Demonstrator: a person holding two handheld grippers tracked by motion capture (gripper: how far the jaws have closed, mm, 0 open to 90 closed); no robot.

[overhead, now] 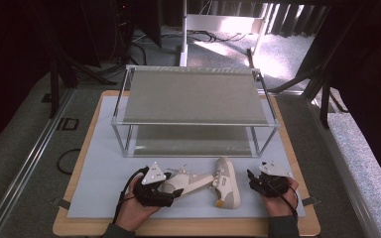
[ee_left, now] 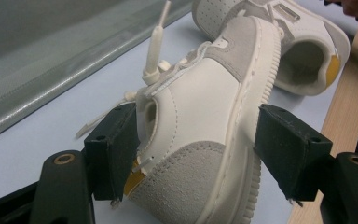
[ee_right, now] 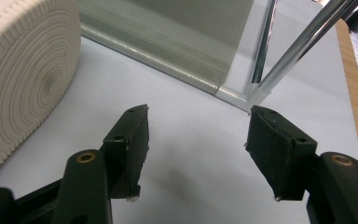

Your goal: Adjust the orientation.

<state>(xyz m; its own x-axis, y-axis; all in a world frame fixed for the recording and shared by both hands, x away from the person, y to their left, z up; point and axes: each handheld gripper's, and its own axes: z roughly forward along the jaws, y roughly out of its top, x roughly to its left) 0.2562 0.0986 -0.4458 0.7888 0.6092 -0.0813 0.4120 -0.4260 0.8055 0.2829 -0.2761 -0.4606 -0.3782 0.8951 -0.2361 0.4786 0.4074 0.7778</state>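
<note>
- My left gripper (overhead: 171,194) is at the heel end of the first shoe (overhead: 188,182). In the left gripper view, the heel (ee_left: 191,186) sits between my jaws.
- The left jaws are apart. One pad is against the open top side of the shoe. The other pad is just beside the sole, and I cannot tell if it touches yet. So I am around the shoe, not clamped on it.
- This shoe lies on its side. Its long way runs from my left jaws toward the middle of the surface, toe pointing to the right. Its laces (ee_left: 156,51) stick up loose.
- The second shoe (overhead: 226,182) lies just beside the first one, between my 2 hands. Its long way runs toward the rack, with the heel near me.
- My right gripper (overhead: 254,181) is just right of the second shoe. Its jaws are wide apart and hold nothing. In the right gripper view, the ribbed sole (ee_right: 23,70) is off to the left of the jaws, not between them.
- I think my right hand must turn left to reach it.
- The surface is a pale mat (overhead: 104,173) on a wooden board.
- A metal rack (overhead: 193,96) with 2 shelves stands behind the shoes. Both shelves look bare.
- The room around is dark, with cables on the floor.
</note>
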